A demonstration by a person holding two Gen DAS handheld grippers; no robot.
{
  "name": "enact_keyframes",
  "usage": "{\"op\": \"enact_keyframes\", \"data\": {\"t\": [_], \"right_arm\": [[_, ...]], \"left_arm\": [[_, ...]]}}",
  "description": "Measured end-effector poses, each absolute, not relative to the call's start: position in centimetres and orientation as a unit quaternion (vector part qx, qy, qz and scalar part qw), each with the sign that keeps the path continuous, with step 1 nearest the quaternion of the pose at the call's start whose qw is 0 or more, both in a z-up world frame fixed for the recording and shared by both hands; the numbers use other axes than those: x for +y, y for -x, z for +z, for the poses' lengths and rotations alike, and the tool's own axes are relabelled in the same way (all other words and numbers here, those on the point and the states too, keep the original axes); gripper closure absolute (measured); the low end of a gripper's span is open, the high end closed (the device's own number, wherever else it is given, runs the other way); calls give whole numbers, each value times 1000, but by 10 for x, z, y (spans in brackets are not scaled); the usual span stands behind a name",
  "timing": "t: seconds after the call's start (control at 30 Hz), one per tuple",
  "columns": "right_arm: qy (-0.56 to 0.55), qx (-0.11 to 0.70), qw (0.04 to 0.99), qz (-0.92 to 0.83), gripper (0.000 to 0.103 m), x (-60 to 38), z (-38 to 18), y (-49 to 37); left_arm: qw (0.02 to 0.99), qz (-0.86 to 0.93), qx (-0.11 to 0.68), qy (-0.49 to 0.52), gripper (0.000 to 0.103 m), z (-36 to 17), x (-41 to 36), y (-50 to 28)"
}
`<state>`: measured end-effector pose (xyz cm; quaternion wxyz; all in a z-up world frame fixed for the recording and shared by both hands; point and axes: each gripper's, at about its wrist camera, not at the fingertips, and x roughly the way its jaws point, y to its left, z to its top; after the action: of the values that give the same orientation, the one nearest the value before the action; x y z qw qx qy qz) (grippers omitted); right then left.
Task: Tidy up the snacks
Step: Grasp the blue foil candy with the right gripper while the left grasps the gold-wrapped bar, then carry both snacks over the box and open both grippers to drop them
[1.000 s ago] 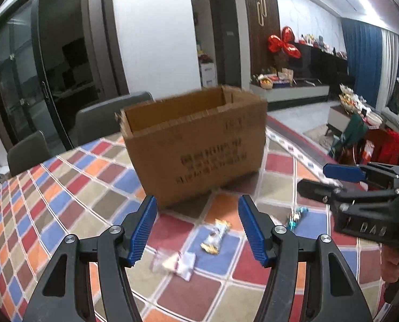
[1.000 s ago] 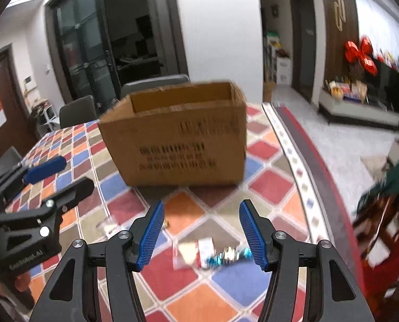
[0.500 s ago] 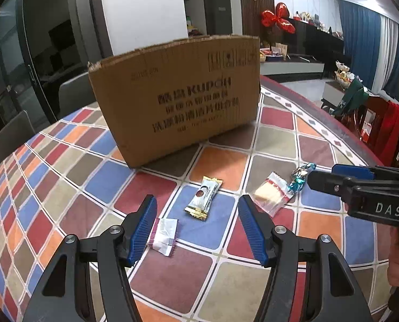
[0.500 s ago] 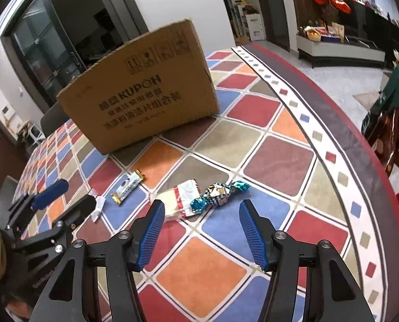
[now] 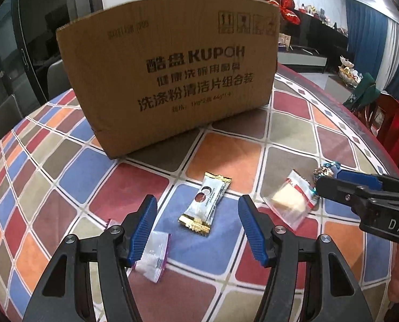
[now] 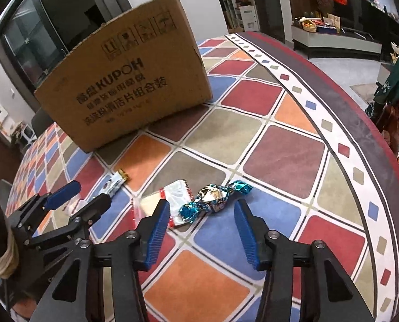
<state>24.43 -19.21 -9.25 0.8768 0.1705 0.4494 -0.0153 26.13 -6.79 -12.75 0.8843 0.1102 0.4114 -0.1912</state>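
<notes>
Four wrapped snacks lie loose on the table in front of a cardboard box (image 5: 170,80). A silver-and-gold bar (image 5: 205,203) sits just ahead of the left gripper (image 5: 197,226), between its spread jaws; a blue foil candy (image 6: 215,197) lies likewise before the right gripper (image 6: 202,232), whose jaws are also apart and empty. Both grippers have dropped lower and closer over the last second, so pickups look imminent and nothing is boxed yet. The tablecloth (image 6: 282,158) is chequered in red, blue and orange; behind it is a living room.
</notes>
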Motion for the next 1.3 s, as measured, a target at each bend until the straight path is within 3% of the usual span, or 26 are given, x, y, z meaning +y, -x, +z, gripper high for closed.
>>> {"op": "enact_keyframes", "data": {"t": [0.2, 0.3, 0.37, 0.43, 0.5, 1.3], "right_arm": [[-165, 450, 877, -15, 64, -191, -97, -253], [-155, 450, 880, -9, 72, -187, -97, -257], [-150, 452, 880, -4, 72, -185, -97, -260], [-146, 450, 881, -3, 73, -183, -97, -260], [-138, 448, 883, 0, 73, -181, -95, -260], [-109, 373, 919, 62, 74, -165, -31, -234]], "left_arm": [[880, -191, 428, -84, 42, -133, -66, -272], [875, -194, 438, -68, 53, -136, -64, -275], [873, -194, 442, -64, 62, -137, -63, -276], [875, -191, 439, -69, 79, -137, -63, -274], [872, -199, 441, -70, 83, -136, -62, -274], [911, -193, 363, -34, 84, -51, -52, -225]]}}
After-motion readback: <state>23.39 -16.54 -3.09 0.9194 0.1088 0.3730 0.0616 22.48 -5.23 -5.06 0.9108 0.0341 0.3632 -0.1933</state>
